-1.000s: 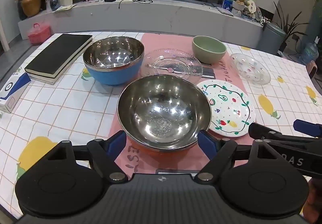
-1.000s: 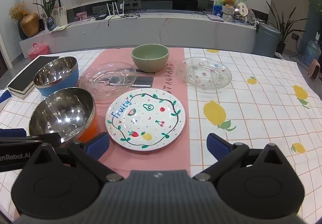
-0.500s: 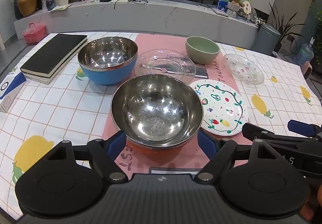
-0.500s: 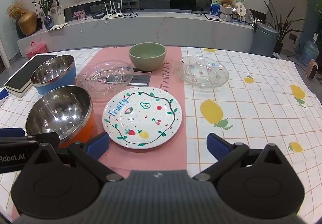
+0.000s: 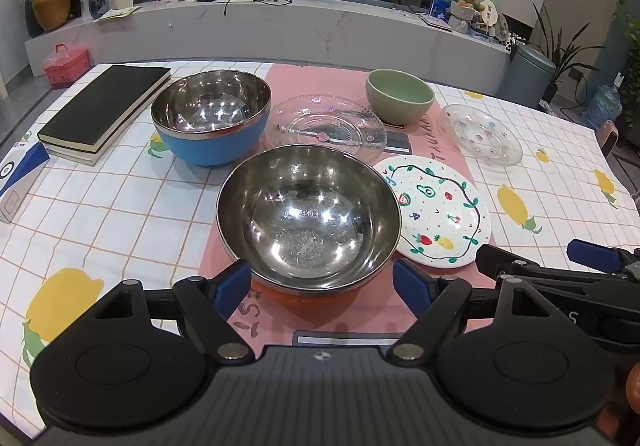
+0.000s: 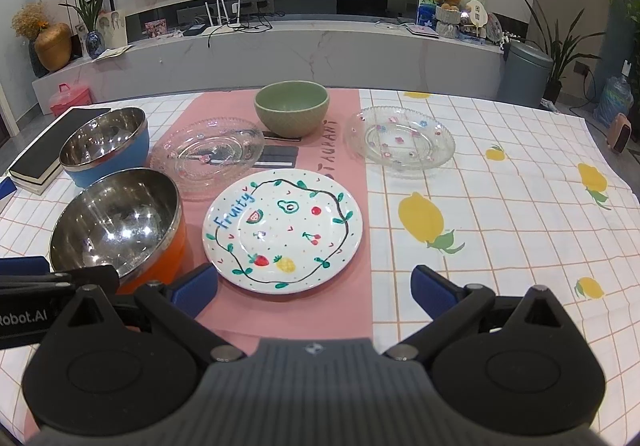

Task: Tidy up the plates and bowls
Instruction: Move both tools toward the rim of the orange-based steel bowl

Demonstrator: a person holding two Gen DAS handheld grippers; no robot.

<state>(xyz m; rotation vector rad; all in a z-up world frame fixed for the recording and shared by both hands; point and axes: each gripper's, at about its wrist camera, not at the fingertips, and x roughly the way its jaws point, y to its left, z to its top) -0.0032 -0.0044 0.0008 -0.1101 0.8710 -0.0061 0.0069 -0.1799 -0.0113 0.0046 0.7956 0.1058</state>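
The left tool (image 5: 322, 282), jaws spread wide and holding nothing, faces the orange-sided steel bowl (image 5: 308, 215) lying dead ahead with its near wall between the fingers, the nearer arm for it; the blue-sided steel bowl (image 5: 210, 113) waits beyond and to its left. The right tool (image 6: 314, 288), equally open and empty, looks onto the fruit-painted plate (image 6: 282, 232) just ahead. Both steel bowls, the green bowl (image 6: 292, 107) and two glass plates (image 6: 400, 141) stand empty on the table (image 6: 500, 230)
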